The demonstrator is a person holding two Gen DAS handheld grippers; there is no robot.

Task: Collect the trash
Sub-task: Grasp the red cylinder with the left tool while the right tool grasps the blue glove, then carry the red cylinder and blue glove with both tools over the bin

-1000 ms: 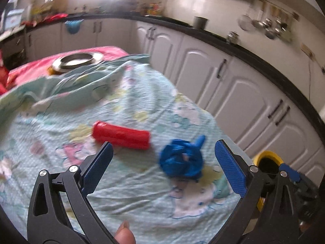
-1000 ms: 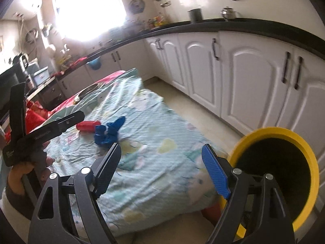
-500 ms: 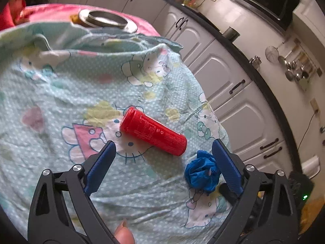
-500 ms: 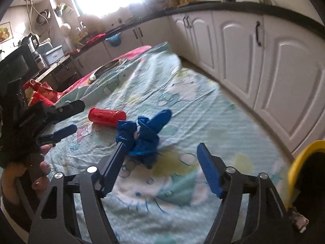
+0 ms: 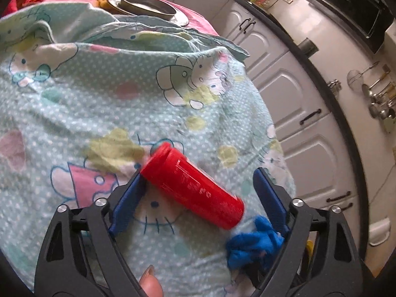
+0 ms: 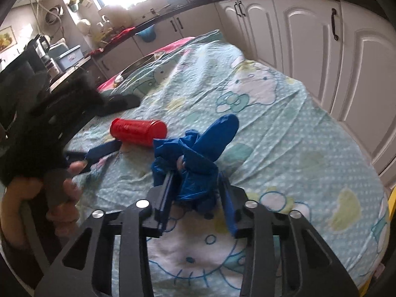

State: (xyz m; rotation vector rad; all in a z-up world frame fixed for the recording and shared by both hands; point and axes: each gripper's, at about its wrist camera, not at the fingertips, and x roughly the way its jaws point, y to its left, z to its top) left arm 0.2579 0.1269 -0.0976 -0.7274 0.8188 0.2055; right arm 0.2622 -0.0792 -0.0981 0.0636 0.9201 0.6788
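Canister lies between the closing left claw, untouched on one side; right claw closes around blue bag.

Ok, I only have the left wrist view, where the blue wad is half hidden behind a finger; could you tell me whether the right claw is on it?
Observer: Yes. The right claw is closing with the blue wad between its jaws, and both pads are touching it.
Operator: Thank you. Is all of the wad inside the claw?
Observer: No. A long, finger-like part sticks out past the fingertips, above the sheet, pointing toward the cabinets.
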